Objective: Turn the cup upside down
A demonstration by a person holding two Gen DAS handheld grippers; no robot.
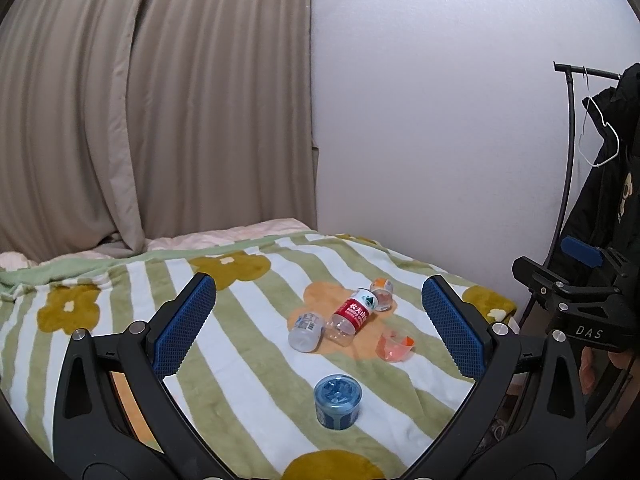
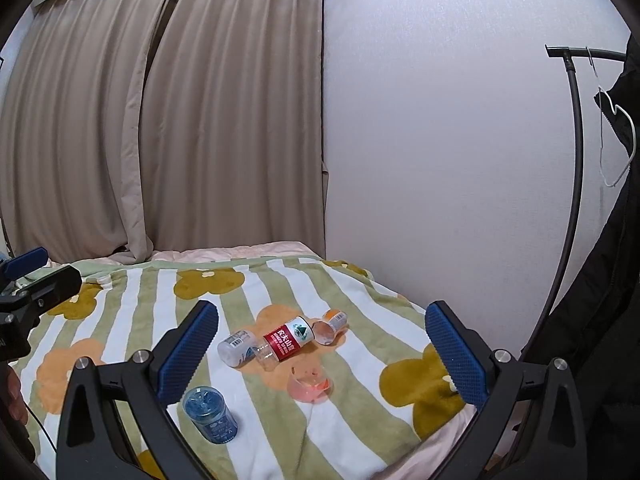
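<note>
A small blue cup (image 1: 338,401) stands base-up on the striped flower blanket (image 1: 248,344), nearest to me; it also shows in the right wrist view (image 2: 210,415). A clear pink cup (image 1: 394,346) stands mouth-up behind it, also in the right wrist view (image 2: 310,385). My left gripper (image 1: 320,326) is open and empty, held above the blanket short of the cups. My right gripper (image 2: 322,356) is open and empty, likewise held back. The right gripper's body (image 1: 576,304) shows at the right edge of the left wrist view.
Several cut bottle pieces lie on their sides behind the cups: a red-labelled one (image 1: 354,314), a white-labelled one (image 1: 306,330), an orange-labelled one (image 1: 382,292). Curtain (image 1: 152,120) and white wall (image 1: 440,120) stand behind the bed. A clothes rack (image 1: 572,140) with a dark jacket is at the right.
</note>
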